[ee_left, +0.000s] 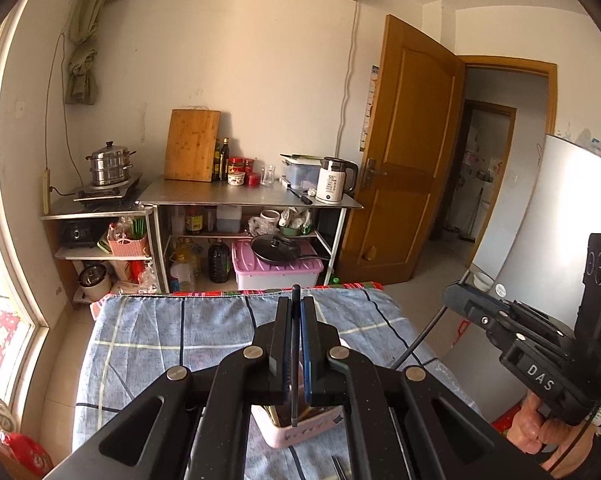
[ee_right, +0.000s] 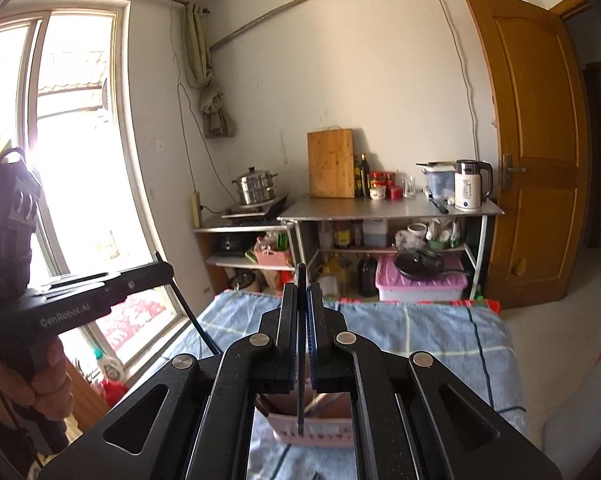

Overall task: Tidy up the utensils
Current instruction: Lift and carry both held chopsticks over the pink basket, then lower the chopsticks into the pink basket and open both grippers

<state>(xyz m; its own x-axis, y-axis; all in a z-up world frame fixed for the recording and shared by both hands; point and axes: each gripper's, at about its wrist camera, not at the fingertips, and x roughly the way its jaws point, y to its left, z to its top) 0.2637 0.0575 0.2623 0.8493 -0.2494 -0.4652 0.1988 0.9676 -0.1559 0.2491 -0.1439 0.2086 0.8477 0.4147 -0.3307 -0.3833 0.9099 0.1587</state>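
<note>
My left gripper (ee_left: 296, 312) is shut on a thin dark chopstick (ee_left: 295, 360) that stands upright between its pads, its lower end over a pink utensil holder (ee_left: 300, 432) on the blue checked cloth. My right gripper (ee_right: 301, 300) is shut on another thin dark chopstick (ee_right: 301, 344), also upright, its lower end at the pink holder (ee_right: 312, 428). The holder has several utensils in it. The right gripper's body also shows at the right of the left wrist view (ee_left: 512, 332), and the left gripper's body at the left of the right wrist view (ee_right: 80, 300).
The table is covered by a blue checked cloth (ee_left: 204, 332). More utensils lie on it near the front (ee_left: 340, 468). Behind stand a steel counter (ee_left: 252, 196) with a kettle, a cutting board and jars, shelves below, a window at left and a wooden door (ee_left: 404, 152).
</note>
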